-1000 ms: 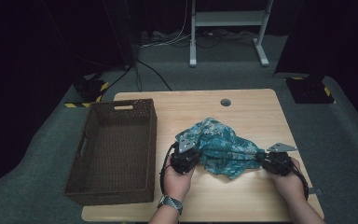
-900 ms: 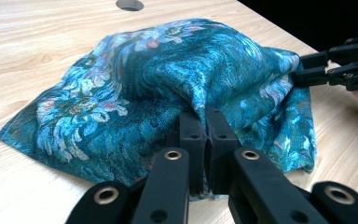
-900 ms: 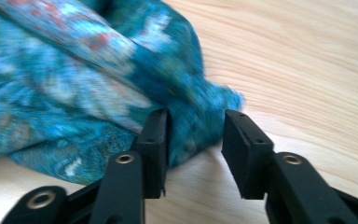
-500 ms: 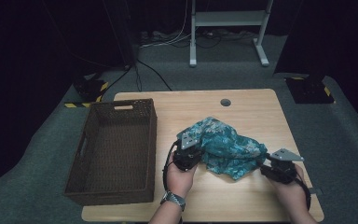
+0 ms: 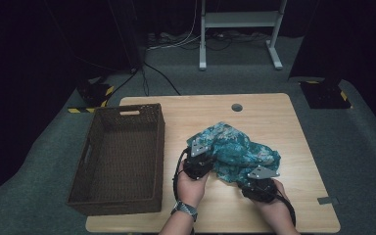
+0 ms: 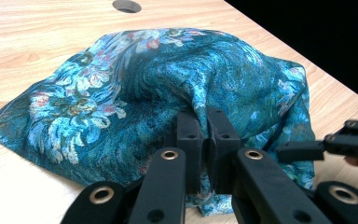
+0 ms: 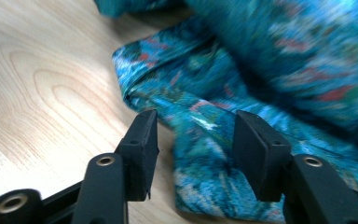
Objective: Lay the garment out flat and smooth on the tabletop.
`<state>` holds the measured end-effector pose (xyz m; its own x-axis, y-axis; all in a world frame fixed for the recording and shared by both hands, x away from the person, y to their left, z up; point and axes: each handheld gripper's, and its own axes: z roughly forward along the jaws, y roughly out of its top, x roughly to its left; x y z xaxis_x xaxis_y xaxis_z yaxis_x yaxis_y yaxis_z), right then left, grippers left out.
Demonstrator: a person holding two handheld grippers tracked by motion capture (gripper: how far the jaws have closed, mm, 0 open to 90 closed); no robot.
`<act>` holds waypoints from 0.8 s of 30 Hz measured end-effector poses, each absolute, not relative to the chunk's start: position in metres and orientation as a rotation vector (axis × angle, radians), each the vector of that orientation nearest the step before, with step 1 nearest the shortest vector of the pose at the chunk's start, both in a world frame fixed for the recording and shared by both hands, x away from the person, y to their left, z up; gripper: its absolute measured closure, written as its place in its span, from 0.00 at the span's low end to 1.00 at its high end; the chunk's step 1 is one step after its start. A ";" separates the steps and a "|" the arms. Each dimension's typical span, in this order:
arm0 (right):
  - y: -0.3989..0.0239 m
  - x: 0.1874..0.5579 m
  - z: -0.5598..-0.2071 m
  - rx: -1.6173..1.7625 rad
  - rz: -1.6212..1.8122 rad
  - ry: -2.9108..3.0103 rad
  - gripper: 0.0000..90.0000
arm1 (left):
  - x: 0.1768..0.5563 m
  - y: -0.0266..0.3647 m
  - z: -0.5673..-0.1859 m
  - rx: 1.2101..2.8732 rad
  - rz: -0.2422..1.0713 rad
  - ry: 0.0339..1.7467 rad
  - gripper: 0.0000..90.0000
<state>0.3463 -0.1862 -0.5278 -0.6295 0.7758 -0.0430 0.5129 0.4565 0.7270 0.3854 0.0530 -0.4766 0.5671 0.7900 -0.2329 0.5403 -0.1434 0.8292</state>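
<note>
A teal flower-patterned cloth lies bunched in the middle of the wooden table. My left gripper is at the cloth's left side, shut on a raised fold of it; in the left gripper view the jaws pinch the cloth tightly. My right gripper is at the cloth's front edge. Its jaws have just been opening and now stand open, with a flat fold of the cloth lying between them, untouched by the pads. The right gripper also appears at the right of the left gripper view.
A dark wicker basket stands empty on the table's left part, close beside my left hand. A round cable hole sits near the table's far edge. Bare wood lies to the right of the cloth and behind it.
My right gripper has moved left along the cloth's front edge, from its right end toward the left gripper. The cloth looks more bunched. The left gripper has stayed in place.
</note>
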 end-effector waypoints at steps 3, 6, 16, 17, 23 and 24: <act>-0.183 0.346 -0.533 1.098 0.956 2.350 0.62 | 0.384 0.058 -0.474 1.813 0.330 1.083 0.95; -0.183 0.346 -0.532 1.096 0.950 2.353 0.74 | 0.382 0.063 -0.471 1.795 0.340 1.086 0.95; -0.220 0.337 -0.528 1.089 0.959 2.426 0.97 | 0.386 0.077 -0.463 1.768 0.361 1.107 0.95; -0.228 0.336 -0.528 1.117 0.962 2.416 0.97 | 0.387 0.077 -0.462 1.767 0.365 1.109 0.96; -0.271 0.336 -0.528 1.224 0.968 2.367 0.97 | 0.388 0.077 -0.458 1.767 0.378 1.113 0.97; -0.275 0.336 -0.527 1.229 0.958 2.363 0.97 | 0.388 0.076 -0.458 1.769 0.380 1.114 0.97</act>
